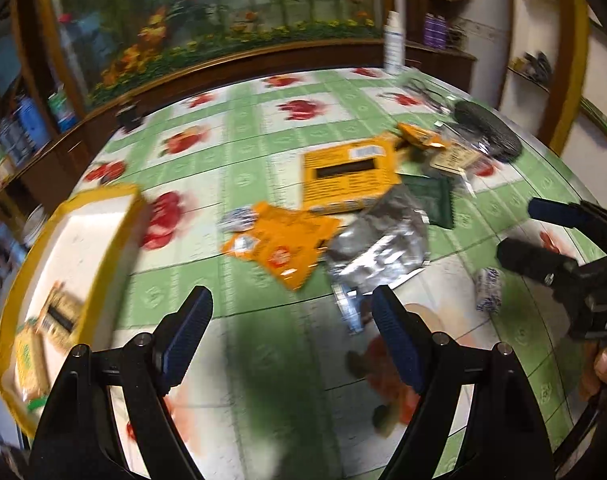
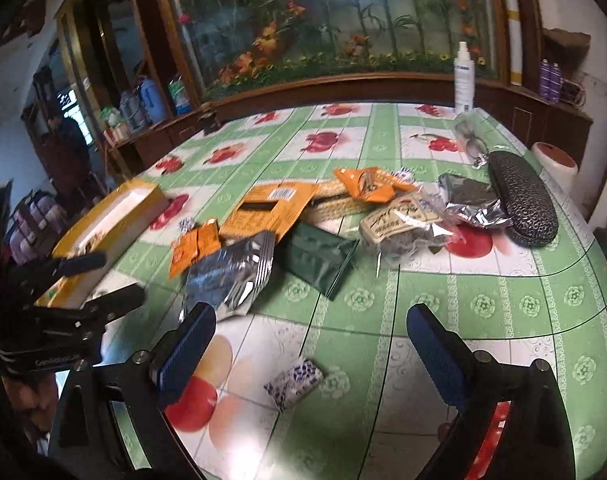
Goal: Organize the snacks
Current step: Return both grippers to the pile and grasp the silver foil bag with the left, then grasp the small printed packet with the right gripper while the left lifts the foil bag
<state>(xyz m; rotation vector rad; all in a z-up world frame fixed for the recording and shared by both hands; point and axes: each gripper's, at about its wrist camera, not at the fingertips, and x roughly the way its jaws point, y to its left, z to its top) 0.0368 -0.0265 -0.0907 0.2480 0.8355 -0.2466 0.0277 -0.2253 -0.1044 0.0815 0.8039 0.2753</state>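
While most of the snacks lay loose in a heap at mid-table, only a few packets were seen inside the yellow box at the left edge, so the sorting was judged to be at an early stage, with a fresh pick about to be made. Both grippers were held above the tablecloth and nothing was gripped by either. The left gripper was spread wide, its jaws empty, and was pointed toward the orange packet and the silver bag just beyond it. The right gripper was likewise opened wide and empty; a small blue-and-white sweet lay on the cloth between its fingers, untouched. That sweet was judged the likeliest next pick: the jaws would have to be lowered squarely over it, closed gently, and the piece carried across to the box. Being small and flat, it could easily be pushed aside rather than caught.
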